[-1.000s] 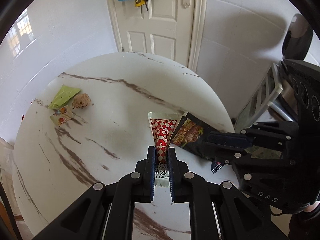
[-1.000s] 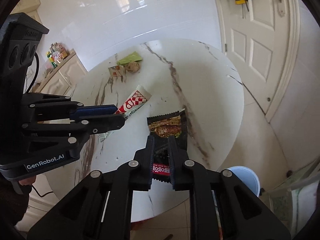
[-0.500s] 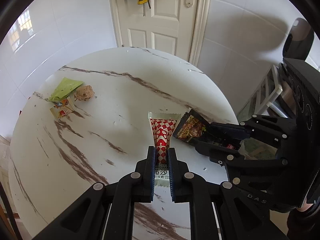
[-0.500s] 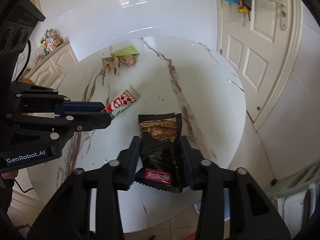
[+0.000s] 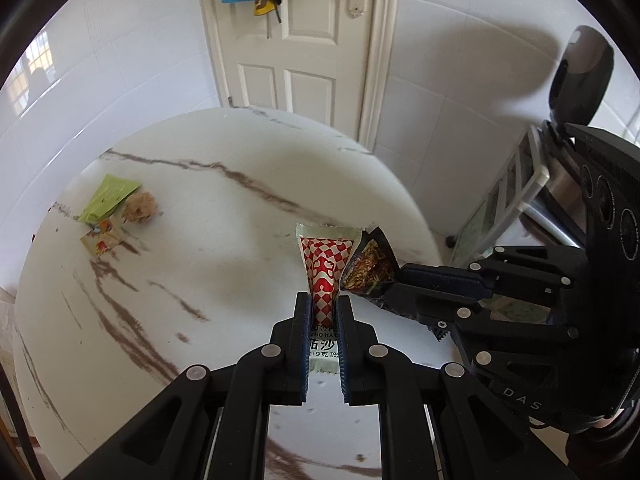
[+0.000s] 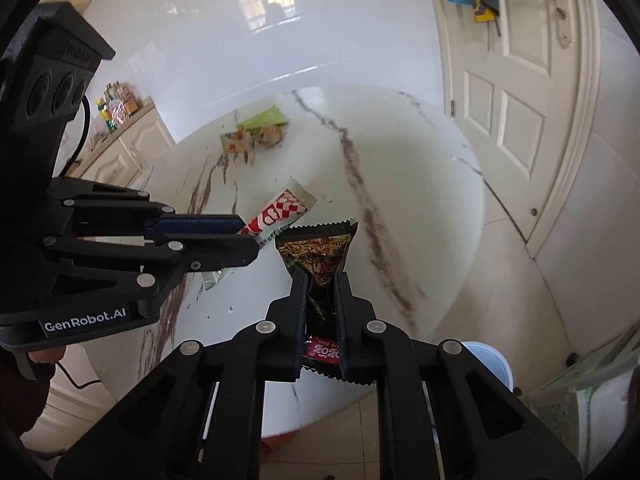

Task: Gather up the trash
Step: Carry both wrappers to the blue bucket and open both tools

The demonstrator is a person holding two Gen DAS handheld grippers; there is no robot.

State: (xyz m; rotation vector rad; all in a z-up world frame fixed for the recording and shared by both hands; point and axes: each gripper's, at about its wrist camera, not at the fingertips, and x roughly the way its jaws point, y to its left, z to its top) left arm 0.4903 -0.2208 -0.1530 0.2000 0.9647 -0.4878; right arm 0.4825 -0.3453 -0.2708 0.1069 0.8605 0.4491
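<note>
My left gripper (image 5: 323, 300) is shut on a red-and-white checkered sachet (image 5: 326, 256), held over the round marble table (image 5: 240, 160). Right beside it, my right gripper (image 6: 320, 278) has its jaws closing on a dark snack wrapper (image 6: 320, 246), which is pinched and crumpled between the pads. In the right wrist view the left gripper (image 6: 248, 236) comes in from the left with the sachet (image 6: 286, 210) sticking out. In the left wrist view the right gripper (image 5: 390, 286) enters from the right with the dark wrapper (image 5: 370, 264) touching the sachet.
At the table's far left lie a green wrapper (image 5: 108, 196), a crumpled brown ball (image 5: 138, 213) and a small orange packet (image 5: 102, 240). A pale bin (image 6: 490, 364) stands on the floor under the table's near edge. A white door (image 5: 304, 40) is behind the table.
The right jaws spread around the dark wrapper, then closed again, pinching it narrower. The wrapper now stands up off the table, close to the sachet. The left gripper's hold is the same.
</note>
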